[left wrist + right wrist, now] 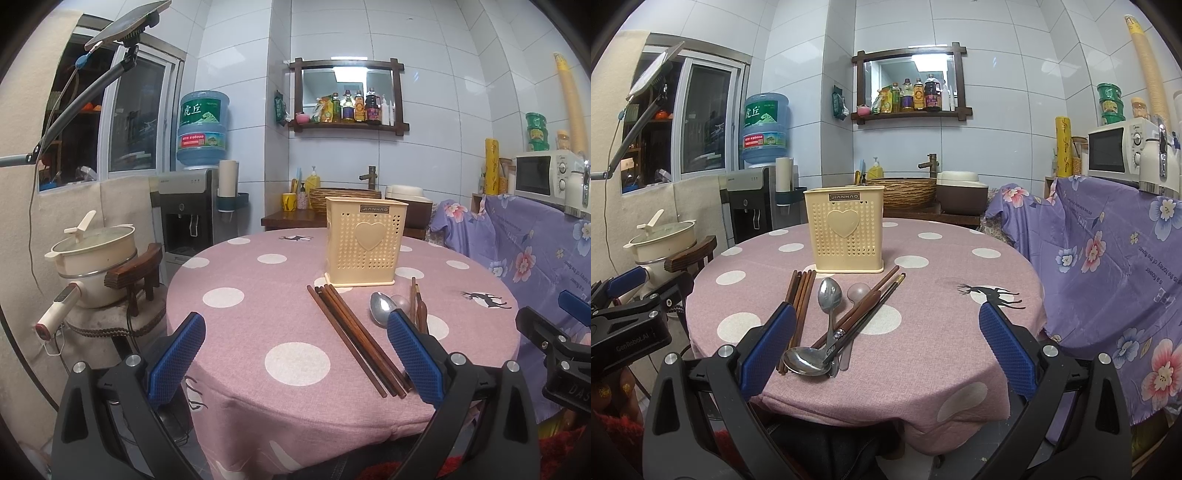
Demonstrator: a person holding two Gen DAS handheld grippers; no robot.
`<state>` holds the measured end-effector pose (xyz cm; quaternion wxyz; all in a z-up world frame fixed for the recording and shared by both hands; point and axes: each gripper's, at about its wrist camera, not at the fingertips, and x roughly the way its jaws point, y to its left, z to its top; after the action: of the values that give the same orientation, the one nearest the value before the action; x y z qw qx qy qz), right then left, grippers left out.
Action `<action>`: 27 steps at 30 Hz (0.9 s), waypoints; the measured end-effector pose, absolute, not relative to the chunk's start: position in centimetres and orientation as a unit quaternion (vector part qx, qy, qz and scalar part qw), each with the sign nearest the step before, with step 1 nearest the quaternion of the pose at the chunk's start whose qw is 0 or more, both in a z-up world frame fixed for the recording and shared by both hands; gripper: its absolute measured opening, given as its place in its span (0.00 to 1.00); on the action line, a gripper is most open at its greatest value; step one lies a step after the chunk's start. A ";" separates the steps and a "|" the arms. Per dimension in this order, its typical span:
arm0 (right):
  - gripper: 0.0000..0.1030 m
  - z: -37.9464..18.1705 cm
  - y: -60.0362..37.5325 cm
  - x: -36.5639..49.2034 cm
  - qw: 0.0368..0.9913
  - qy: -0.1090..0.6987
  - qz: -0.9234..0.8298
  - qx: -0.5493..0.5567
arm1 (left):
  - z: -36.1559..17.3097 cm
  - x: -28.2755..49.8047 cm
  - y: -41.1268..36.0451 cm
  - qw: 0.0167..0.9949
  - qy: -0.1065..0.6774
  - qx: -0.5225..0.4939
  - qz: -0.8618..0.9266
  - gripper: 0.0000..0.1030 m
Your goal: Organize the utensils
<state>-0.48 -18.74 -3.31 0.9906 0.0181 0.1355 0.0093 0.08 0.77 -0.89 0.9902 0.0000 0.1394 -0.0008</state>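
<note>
On the round worktop (960, 332): utensils loose, holder upright, both grippers empty.

Cream perforated utensil holder (845, 229) stands toward the far edge, heart emblem facing the cameras. Just in front of it lies a bundle of brown chopsticks (798, 314), running toward the near edge. Beside those — a metal spoon (829, 295) bowl-end toward the holder, a pale spoon (857, 291) next to it, a darker chopstick pair (871, 306) slanting across, and a larger metal spoon (807, 360) at the near edge, handles overlapping. Left gripper (295, 354) hovers off the near edge, fingers (177, 354) spread wide, nothing between them. Right gripper (886, 350) likewise — fingers (1006, 347) wide apart, holding nothing.
</note>
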 end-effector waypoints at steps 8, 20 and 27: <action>0.95 -3.2 -18.7 -0.5 0.991 0.136 0.009 0.018 | -0.8 0.1 0.7 0.990 0.140 0.000 -0.001 0.95; 0.95 -3.4 -18.7 -0.4 0.990 0.138 0.010 0.017 | -1.1 0.0 1.0 0.990 0.142 -0.002 -0.001 0.95; 0.95 -3.9 -18.7 0.2 0.988 0.153 0.013 0.015 | -1.9 0.7 2.1 0.986 0.164 -0.019 -0.015 0.95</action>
<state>0.25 -18.70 -3.89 0.9880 0.0146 0.1529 0.0128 0.74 2.12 -1.90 0.9862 -0.0186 0.1635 -0.0150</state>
